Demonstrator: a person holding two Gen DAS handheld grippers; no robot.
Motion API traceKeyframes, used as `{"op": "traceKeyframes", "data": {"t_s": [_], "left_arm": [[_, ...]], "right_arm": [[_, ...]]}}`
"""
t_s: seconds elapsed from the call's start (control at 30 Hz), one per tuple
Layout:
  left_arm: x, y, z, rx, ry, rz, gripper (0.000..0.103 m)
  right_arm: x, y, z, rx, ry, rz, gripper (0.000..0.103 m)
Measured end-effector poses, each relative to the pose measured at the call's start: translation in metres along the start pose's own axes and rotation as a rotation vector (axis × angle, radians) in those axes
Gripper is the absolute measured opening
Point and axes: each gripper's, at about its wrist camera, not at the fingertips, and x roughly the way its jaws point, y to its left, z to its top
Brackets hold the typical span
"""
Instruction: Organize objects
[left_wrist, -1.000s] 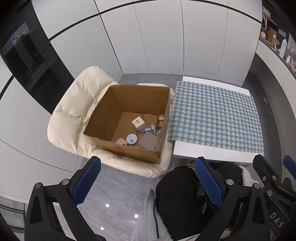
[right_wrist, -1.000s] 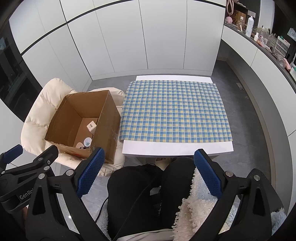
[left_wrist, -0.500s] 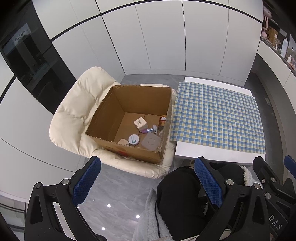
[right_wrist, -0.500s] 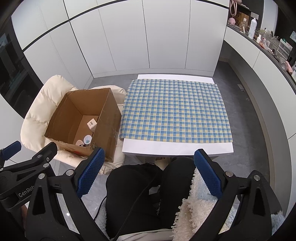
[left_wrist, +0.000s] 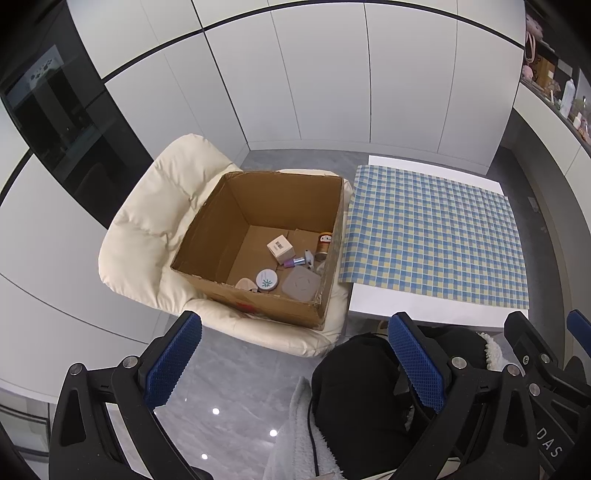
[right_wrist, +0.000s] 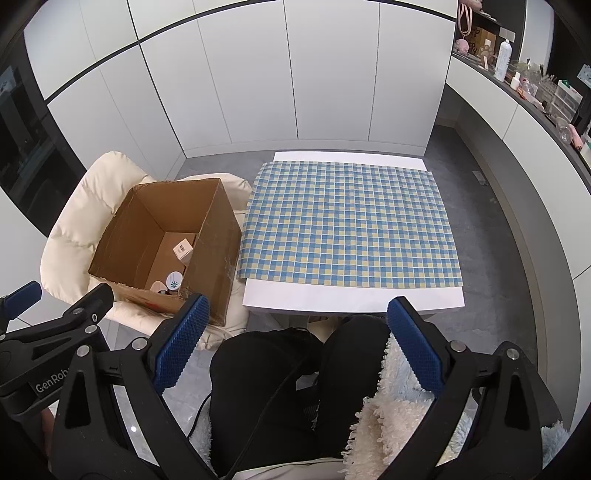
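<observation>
Box (left_wrist: 258, 236) of objects on chair (left_wrist: 147, 236), ahead of left tongs (left_wrist: 293, 360); both tongs wide open, empty.

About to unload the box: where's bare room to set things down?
The whole checked cloth is bare, as is the white table strip at its near edge. The box floor is free at its far left; its near right corner is crowded.

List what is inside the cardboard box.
Cardboard box holds a small white carton, round tin, grey square case, purple tube, amber jar. Its near wall hides more.
</observation>
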Motion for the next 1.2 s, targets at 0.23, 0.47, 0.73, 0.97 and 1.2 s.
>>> {"op": "traceKeyframes", "data": {"t_s": [0.23, 0.47, 0.73, 0.97, 1.2], "left_arm": [[0.0010, 0.0001, 0.0009, -0.002, 0.004, -0.004, 0.101], [0.0002, -0.0004, 0.0000, -0.002, 0.004, -0.003, 0.101], [0.0011, -0.0017, -0.0007, -0.001, 0.006, -0.002, 0.101], [0.0012, -0.0035, -0.0025, 0.002, 0.004, 0.003, 0.101], [0.0012, -0.0061, -0.0039, 0.010, 0.001, 0.016, 0.101]], "right_arm": [[0.0006, -0.0003, -0.0006, 0.001, 0.001, 0.000, 0.099], [0.0005, -0.0018, -0.0008, 0.000, 0.001, 0.002, 0.099], [0.0003, -0.0035, -0.0020, -0.005, 0.001, 0.001, 0.099], [0.0004, -0.0062, -0.0038, -0.002, 0.005, 0.005, 0.099], [0.0019, -0.0067, -0.0046, -0.004, 0.009, -0.003, 0.099]]}}
